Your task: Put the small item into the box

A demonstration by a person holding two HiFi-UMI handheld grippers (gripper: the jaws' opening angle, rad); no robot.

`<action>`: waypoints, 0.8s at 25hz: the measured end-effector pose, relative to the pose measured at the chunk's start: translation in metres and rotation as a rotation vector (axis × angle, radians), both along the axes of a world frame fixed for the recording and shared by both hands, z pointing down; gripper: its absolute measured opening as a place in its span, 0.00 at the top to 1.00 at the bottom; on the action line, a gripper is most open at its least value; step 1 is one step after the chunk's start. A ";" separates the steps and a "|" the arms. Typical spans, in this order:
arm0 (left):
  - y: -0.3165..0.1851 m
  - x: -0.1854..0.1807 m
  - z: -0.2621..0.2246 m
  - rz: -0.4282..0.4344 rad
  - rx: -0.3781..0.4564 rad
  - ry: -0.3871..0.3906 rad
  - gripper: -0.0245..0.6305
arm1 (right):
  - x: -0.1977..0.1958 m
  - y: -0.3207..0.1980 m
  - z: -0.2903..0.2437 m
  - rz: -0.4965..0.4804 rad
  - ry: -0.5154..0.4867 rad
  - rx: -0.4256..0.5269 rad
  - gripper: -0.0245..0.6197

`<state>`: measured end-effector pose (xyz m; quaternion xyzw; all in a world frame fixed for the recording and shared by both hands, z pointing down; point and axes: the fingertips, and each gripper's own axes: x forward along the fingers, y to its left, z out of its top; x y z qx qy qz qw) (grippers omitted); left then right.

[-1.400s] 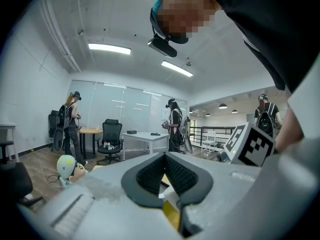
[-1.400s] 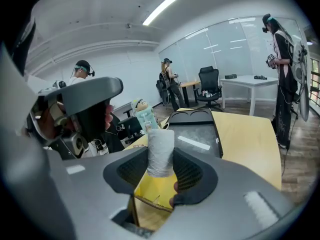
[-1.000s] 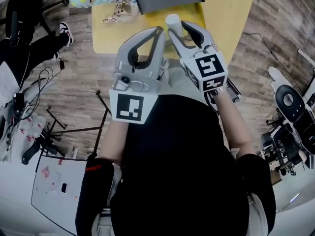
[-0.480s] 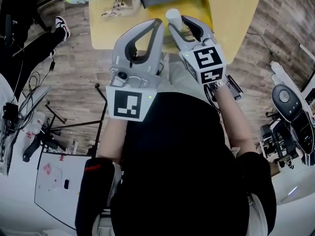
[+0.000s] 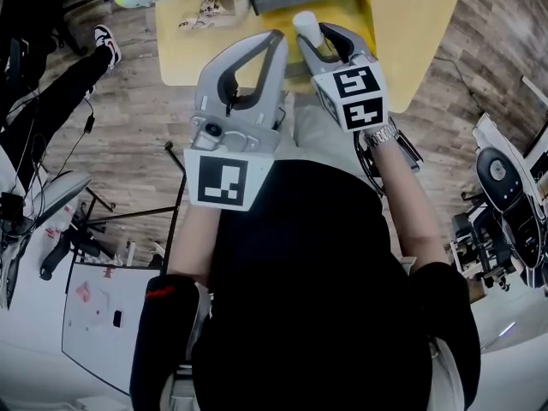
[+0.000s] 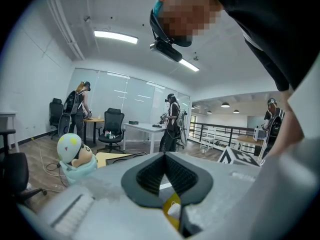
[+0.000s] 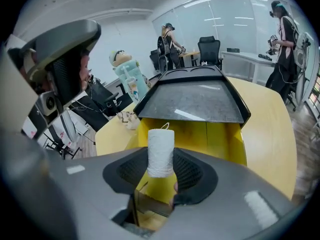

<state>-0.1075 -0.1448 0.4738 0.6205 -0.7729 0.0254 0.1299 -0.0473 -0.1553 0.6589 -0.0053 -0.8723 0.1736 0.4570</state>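
The right gripper (image 7: 161, 160) pinches a white spool of thread (image 7: 161, 146) between its pads, and the spool stands upright in the grip. It hangs in the air at the near side of the open yellow box (image 7: 220, 139), not yet inside it. The box sits on the yellow table (image 7: 272, 129) with its dark grey lid (image 7: 192, 101) tilted back. The left gripper (image 5: 275, 38) is just beside the right one, its jaws pressed together at the tips with nothing between them. A toy figure (image 7: 122, 66) stands near the table's far left corner
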 end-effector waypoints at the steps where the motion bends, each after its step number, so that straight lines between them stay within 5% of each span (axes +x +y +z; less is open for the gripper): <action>1: 0.000 -0.001 0.000 0.002 -0.001 0.000 0.96 | 0.000 0.000 0.002 -0.002 0.016 0.003 0.71; 12: -0.003 -0.011 0.001 -0.002 -0.001 0.011 0.96 | 0.001 0.000 0.021 0.007 0.200 0.036 0.71; 20: -0.005 -0.017 0.003 -0.003 0.003 0.012 0.96 | -0.001 0.001 0.028 -0.018 0.231 0.030 0.70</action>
